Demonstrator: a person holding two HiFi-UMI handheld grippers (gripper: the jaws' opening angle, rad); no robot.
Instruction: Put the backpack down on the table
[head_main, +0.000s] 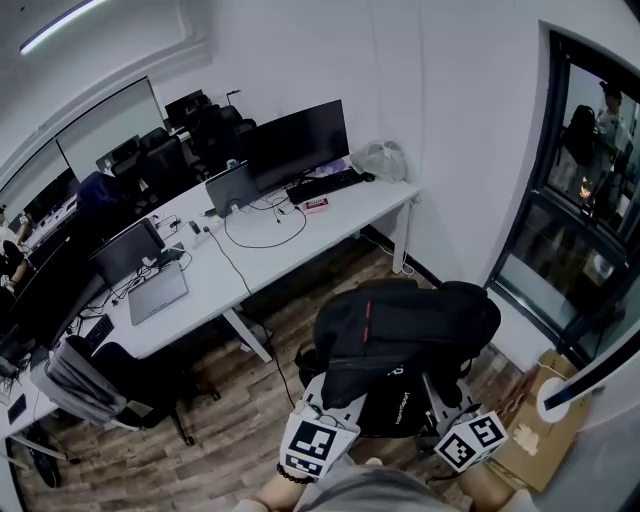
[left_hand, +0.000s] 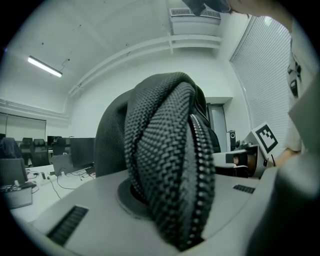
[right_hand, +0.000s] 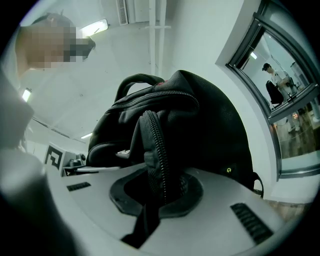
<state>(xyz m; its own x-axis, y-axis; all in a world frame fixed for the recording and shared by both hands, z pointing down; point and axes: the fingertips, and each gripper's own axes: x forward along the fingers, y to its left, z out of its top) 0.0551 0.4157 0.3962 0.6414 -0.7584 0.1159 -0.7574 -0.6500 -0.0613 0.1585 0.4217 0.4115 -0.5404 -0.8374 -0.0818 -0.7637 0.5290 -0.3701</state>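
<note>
A black backpack hangs in the air above the wooden floor, held up between my two grippers near the bottom middle of the head view. My left gripper is shut on a thick fold of the backpack's mesh fabric and zipper. My right gripper is shut on a zippered edge of the backpack, whose bulk fills the right gripper view. The long white table stands up and to the left of the backpack, apart from it.
On the table sit a large monitor, a keyboard, a laptop, cables and a plastic bag. Office chairs stand at the left. A cardboard box lies at the right by a glass door.
</note>
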